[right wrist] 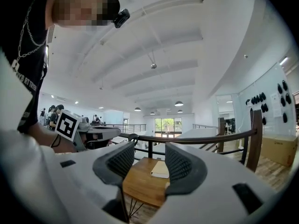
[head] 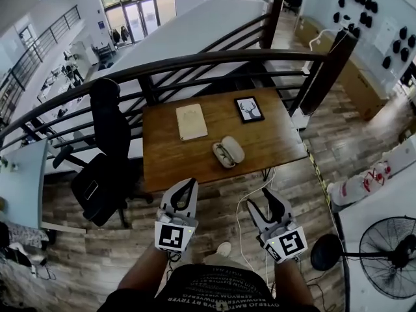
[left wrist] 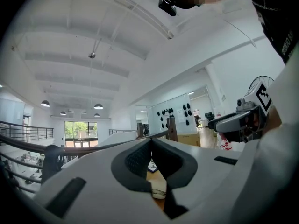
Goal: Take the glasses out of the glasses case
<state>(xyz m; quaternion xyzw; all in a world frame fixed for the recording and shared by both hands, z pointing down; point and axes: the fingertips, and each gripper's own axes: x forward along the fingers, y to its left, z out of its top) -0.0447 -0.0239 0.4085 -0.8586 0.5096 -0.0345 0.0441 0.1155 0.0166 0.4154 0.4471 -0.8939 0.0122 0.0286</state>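
1 brown wooden table [head: 273,142] stands against a dark curved railing [head: 214,57]. On it are 3 things: 1 pale oval glasses case [head: 228,153], 1 beige notebook [head: 192,121] and 1 black-framed picture of a deer [head: 249,109].

The case lies open near the table's front edge, right of centre, w/ its 2 shells side by side. It sits nearer the person than the notebook & the frame, and apart from both. The left shell holds a greenish shape [head: 223,153], too small to confirm as glasses.

2 tools are in view, both low over the wood-plank floor [head: 91,259], short of the table's front edge & well apart from the case. Each carries 1 marker cube.

Left tool [head: 190,183]: in its own view [left wrist: 150,141] the jaw tips meet, so it is clenched w/ nothing held. Through the slot below the tips a strip of table and a pale object show.

Right tool [head: 261,200]: in its own view [right wrist: 150,160] the jaws stand apart, released & empty. The table [right wrist: 140,181] and the notebook [right wrist: 161,169] show in the gap, far beyond.

Off the table: 1 black office chair [head: 104,168] at its left and 1 black floor fan [head: 390,249] at lower right.
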